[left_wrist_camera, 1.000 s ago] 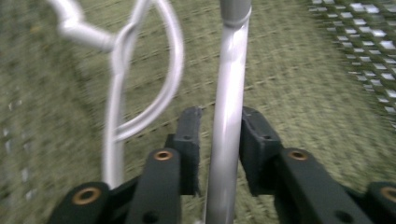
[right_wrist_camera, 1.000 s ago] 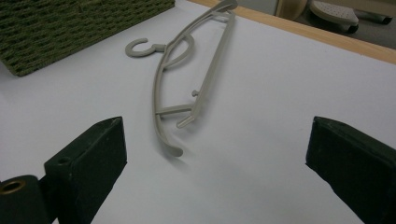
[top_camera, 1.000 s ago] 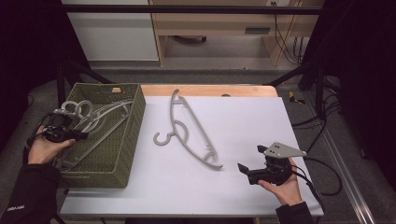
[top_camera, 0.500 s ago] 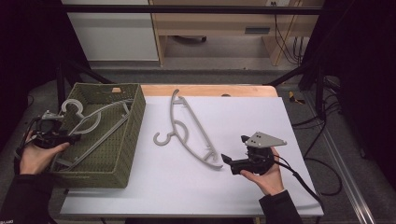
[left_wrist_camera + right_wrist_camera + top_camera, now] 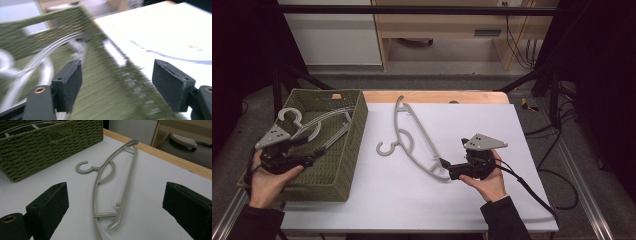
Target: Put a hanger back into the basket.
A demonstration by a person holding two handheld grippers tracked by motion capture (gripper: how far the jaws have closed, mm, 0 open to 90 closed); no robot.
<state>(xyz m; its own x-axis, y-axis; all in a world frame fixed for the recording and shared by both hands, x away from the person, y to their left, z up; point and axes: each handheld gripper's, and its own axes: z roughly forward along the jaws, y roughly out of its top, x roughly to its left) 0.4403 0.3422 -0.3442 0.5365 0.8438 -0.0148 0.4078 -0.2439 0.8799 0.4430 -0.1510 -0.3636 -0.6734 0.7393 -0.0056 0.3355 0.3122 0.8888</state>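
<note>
A grey plastic hanger (image 5: 409,137) lies flat on the white table (image 5: 492,125), hook toward the basket. My right gripper (image 5: 443,163) is open at its near end; in the right gripper view the hanger (image 5: 110,177) runs away from between the wide jaws of that gripper (image 5: 117,195), untouched. Several more grey hangers (image 5: 314,125) rest in the green woven basket (image 5: 362,117). My left gripper (image 5: 318,151) hovers over the basket's near part. Its jaws have just been opening, and in the left gripper view the gripper (image 5: 116,82) has nothing between its pads (image 5: 71,82).
The basket (image 5: 50,142) fills the table's left end, its wall between my left gripper and the loose hanger. A wooden strip (image 5: 437,96) edges the far side. Dark metal frame rails (image 5: 584,190) run along the table's sides. A cable (image 5: 527,187) trails from the right gripper.
The left gripper has opened, come away from the hanger in the basket and shifted right and nearer. The right gripper has moved left up to the loose hanger's near end.
</note>
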